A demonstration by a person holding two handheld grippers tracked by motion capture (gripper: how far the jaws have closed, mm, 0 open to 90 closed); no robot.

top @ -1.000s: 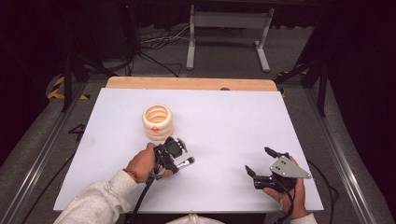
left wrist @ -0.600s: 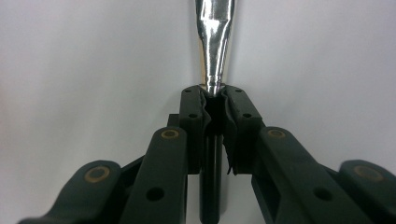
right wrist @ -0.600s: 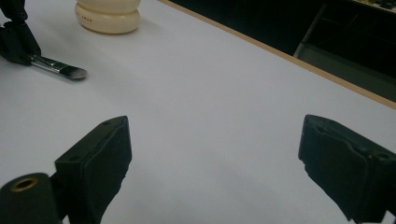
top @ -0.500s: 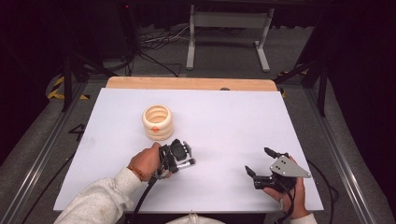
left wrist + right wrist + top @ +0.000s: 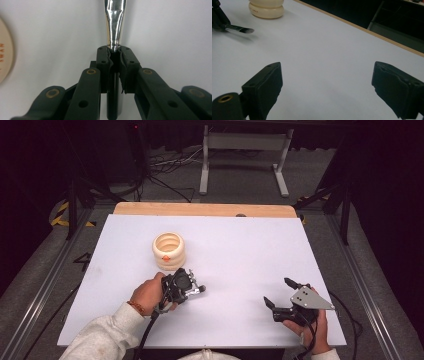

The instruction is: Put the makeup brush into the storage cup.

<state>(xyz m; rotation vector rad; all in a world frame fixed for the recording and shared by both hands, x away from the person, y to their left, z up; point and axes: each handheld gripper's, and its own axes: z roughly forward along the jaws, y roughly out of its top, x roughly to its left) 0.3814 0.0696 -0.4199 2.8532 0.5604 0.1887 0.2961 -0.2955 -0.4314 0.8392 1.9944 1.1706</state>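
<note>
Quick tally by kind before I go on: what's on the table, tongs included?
Ribbed cream holder: 1
Brush with a silver ferrule, clamped in the left tongs: 1
Tongs: 2, counting the right tongs, jaws apart
Total: 4

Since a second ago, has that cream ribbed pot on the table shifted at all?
No. The cream ribbed pot stands at the same spot relative to the table's wooden far edge, apart from the left gripper beside it.
</note>
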